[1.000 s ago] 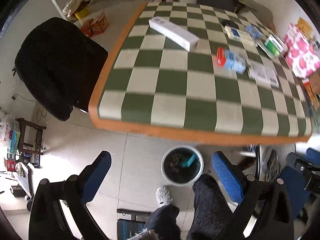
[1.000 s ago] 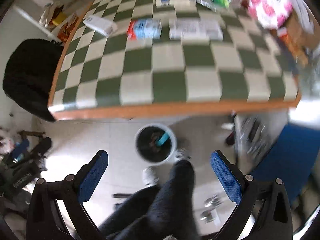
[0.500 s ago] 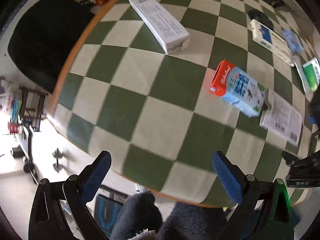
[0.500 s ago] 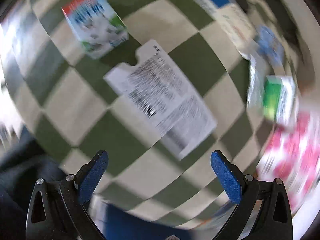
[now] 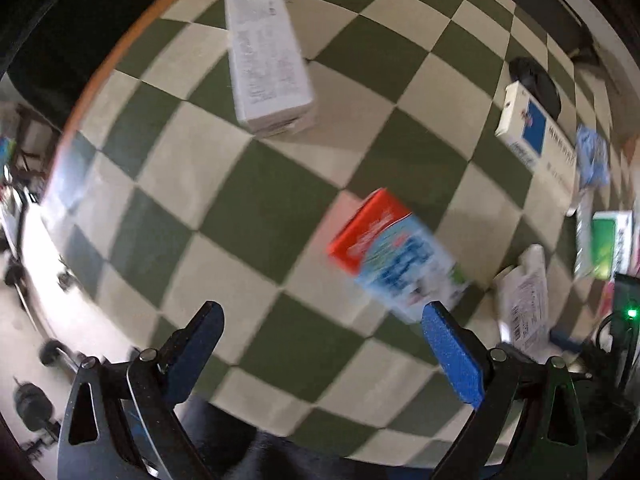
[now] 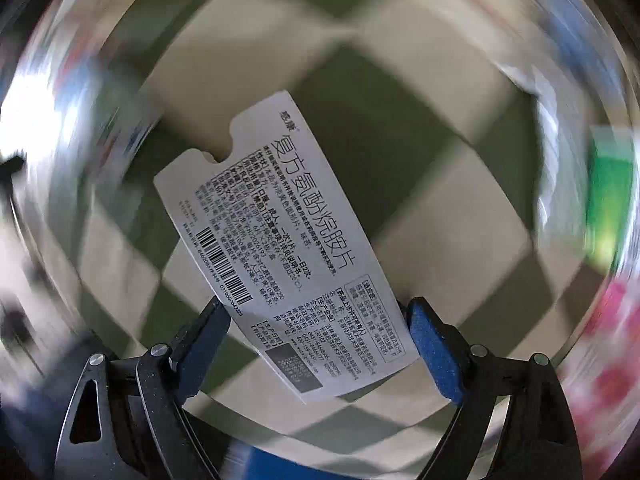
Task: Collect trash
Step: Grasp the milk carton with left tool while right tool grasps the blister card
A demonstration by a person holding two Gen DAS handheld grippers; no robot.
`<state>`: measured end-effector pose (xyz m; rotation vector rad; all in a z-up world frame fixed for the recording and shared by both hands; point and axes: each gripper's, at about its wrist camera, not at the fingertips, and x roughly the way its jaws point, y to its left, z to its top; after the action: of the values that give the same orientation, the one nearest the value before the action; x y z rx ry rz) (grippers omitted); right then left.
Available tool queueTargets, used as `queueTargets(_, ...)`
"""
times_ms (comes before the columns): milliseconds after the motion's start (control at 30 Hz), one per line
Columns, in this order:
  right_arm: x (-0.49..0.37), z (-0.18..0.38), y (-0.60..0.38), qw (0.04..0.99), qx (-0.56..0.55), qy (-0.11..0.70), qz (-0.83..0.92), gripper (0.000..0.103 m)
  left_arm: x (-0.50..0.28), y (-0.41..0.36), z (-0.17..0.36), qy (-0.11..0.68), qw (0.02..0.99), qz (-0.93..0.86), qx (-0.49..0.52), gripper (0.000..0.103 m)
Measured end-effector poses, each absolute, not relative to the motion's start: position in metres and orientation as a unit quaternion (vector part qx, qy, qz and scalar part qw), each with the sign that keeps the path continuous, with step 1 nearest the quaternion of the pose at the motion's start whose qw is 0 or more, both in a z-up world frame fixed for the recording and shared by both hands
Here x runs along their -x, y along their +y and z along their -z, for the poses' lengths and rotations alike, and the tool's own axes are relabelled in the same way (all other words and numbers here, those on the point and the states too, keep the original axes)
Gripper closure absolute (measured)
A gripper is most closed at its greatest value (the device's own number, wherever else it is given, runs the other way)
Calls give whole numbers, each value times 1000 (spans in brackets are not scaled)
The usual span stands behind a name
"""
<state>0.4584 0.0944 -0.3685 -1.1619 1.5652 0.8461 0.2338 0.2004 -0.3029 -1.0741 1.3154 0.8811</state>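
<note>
A flattened white medicine box (image 6: 280, 240) with black print and a barcode lies on the green-and-cream checkered table (image 6: 400, 140). My right gripper (image 6: 316, 336) is open, its blue pads on either side of the box's near end. In the left wrist view the same flat box (image 5: 524, 300) lies at the right. A red-and-blue milk carton (image 5: 396, 252) lies on its side just ahead of my open, empty left gripper (image 5: 324, 344), close to its right pad. A long white box (image 5: 264, 48) lies further off.
A white-and-blue box (image 5: 532, 132), a black object (image 5: 536, 84), a blue wrapper (image 5: 592, 156) and a green-and-white box (image 5: 608, 244) lie at the table's right side. The orange table edge (image 5: 116, 56) runs along the left. The right wrist view is blurred around its rim.
Both grippers have moved from above the floor and bin in over the table and down close to it. The right one now straddles the flat white box; the left has neared the carton.
</note>
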Motion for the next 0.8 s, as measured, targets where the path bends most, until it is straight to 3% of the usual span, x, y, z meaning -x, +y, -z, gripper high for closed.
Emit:
queueTargets(100,-522,362,61,575,294,726,-239,11,-243,213,314,547,548,-370,513,3)
queueTargets(233,-546,352,48,595,187,751,-216,5,-254,227,337,536,502,-369,569,24)
queueTargets(267,-547,350,48,597,183,749,-223,5,-255,228,340,537,496,-368,575,35)
queueTargets(300,-548,347,49,600,186,743,-231,5,-256,228,343,538,493,-369,576,37)
queueTargets(467,-529,339,79,620,281,684,-262,5,-281,216,327,603,570,-351,434,39)
queueTargets(600,-536,345,84,630,289,665,-278,6,-291,192,327,661,605,-320,309,39)
queueTargets(633,-534,344,85,635,290,659,-280,8,-290,187,329,662,603,-318,310,39)
queueTargets(733,-522,339,75,649,320,637,-268,25,-280,195,339,648,588,-320,364,39)
queueTargets(800,-519,338,65,631,300,666,-261,26,-269,198,345,632,575,-333,399,39)
